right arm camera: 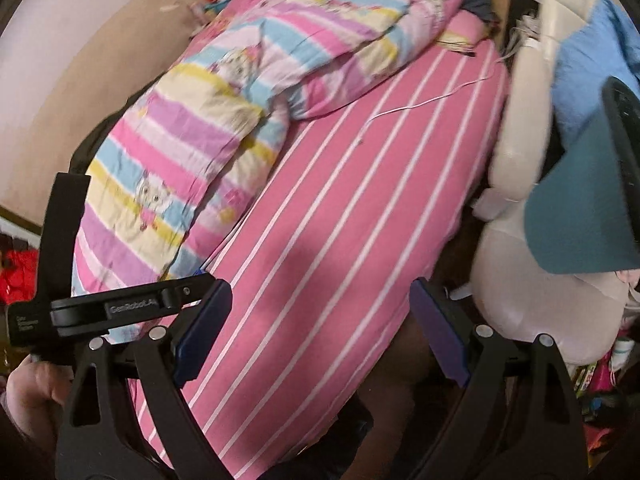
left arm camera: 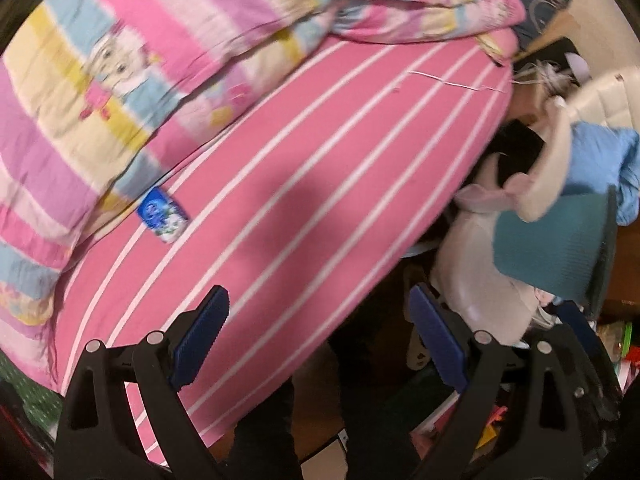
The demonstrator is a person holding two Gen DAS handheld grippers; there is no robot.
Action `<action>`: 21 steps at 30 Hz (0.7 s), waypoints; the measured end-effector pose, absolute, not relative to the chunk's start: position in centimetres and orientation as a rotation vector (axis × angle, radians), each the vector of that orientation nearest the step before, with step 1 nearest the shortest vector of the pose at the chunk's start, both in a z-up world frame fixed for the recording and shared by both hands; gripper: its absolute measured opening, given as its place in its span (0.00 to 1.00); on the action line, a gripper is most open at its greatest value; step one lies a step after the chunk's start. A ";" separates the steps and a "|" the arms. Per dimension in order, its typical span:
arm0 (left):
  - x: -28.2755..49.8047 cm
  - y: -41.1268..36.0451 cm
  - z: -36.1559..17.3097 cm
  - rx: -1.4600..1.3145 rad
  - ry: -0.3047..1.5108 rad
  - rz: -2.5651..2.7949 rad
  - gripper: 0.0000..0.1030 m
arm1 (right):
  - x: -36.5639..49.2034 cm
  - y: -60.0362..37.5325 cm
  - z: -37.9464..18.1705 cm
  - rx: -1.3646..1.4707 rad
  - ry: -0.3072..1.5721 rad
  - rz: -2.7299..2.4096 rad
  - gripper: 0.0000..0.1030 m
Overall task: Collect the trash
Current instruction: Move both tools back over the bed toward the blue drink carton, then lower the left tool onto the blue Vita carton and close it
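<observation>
A small blue and white wrapper [left arm camera: 163, 219] lies on the pink striped bed sheet [left arm camera: 320, 168], at the edge of the striped duvet [left arm camera: 100, 100]. My left gripper [left arm camera: 320, 324] is open and empty above the sheet, to the right of and nearer than the wrapper. My right gripper [right arm camera: 320, 312] is open and empty over the sheet [right arm camera: 360, 200]. In the right wrist view the body of the left gripper [right arm camera: 120, 304] covers the spot at the duvet's edge [right arm camera: 180, 160], where only a blue sliver shows.
A white cable [right arm camera: 432, 98] lies across the far part of the sheet. A white chair [right arm camera: 532, 264] with blue and teal cloth [right arm camera: 588, 216] stands right of the bed. Clutter lies on the floor at the lower right [left arm camera: 616, 344]. A beige wall [right arm camera: 100, 40] runs along the left.
</observation>
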State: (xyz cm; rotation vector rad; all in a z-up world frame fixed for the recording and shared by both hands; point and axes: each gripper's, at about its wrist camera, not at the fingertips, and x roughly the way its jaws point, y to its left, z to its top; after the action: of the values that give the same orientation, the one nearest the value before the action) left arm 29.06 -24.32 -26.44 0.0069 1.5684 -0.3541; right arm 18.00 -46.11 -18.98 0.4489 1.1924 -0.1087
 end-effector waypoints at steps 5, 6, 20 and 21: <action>30.8 -20.6 -29.3 -0.034 1.575 -0.305 0.86 | 20.1 -42.7 -22.0 0.428 1.226 -0.073 0.87; 31.1 -19.9 -30.0 -0.042 1.579 -0.293 0.86 | 20.3 -42.2 -22.5 0.424 1.232 -0.068 0.87; 35.1 -12.8 -41.1 -0.104 1.632 -0.142 0.86 | 22.8 -38.1 -29.8 0.379 1.324 -0.027 0.87; 35.4 -12.5 -41.6 -0.108 1.634 -0.138 0.86 | 22.8 -38.1 -30.2 0.378 1.329 -0.029 0.87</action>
State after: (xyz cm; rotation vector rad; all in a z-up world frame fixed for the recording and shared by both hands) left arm 35.37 -12.55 -41.62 -0.1083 1.6337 -0.1383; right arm 22.80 -38.06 -30.16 0.3779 1.3293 -0.0285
